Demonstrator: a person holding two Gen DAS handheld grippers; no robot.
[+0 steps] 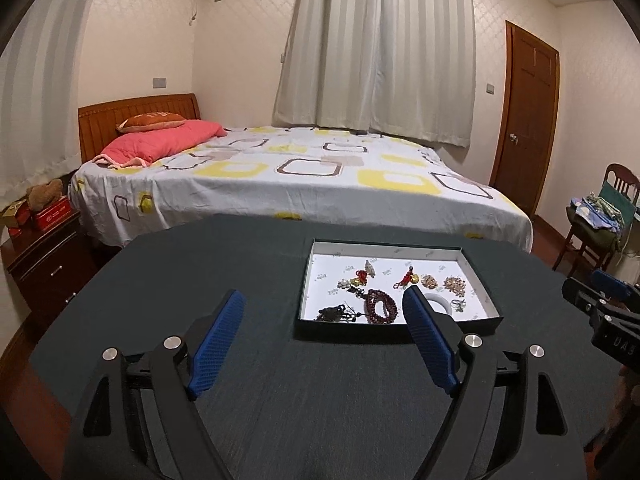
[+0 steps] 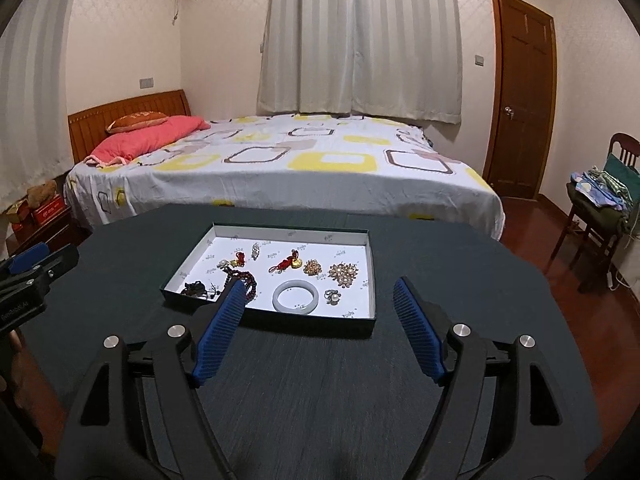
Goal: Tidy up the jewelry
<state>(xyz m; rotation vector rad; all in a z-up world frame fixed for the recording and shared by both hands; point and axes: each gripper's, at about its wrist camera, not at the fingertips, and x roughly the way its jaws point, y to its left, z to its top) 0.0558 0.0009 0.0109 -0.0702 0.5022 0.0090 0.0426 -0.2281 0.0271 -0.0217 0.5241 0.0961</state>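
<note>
A shallow dark box with a white floor (image 1: 476,276) (image 2: 370,276) lies on the dark table (image 1: 320,380) (image 2: 320,380). In it are a pale jade bangle (image 2: 296,297), a dark red bead bracelet (image 1: 381,306) (image 2: 244,280), a black bead string (image 1: 334,314) (image 2: 194,289), red knot charms (image 2: 285,265), gold brooches (image 2: 344,274) and a pearl ring (image 2: 332,297). My left gripper (image 1: 326,296) is open and empty, short of the box's near left side. My right gripper (image 2: 320,286) is open and empty, just before the box's near edge.
A bed (image 1: 300,176) with a patterned sheet stands behind the table. A nightstand (image 1: 44,264) is at the left, a chair with clothes (image 2: 600,208) at the right, a wooden door (image 2: 520,100) beyond. Each gripper shows at the other view's edge.
</note>
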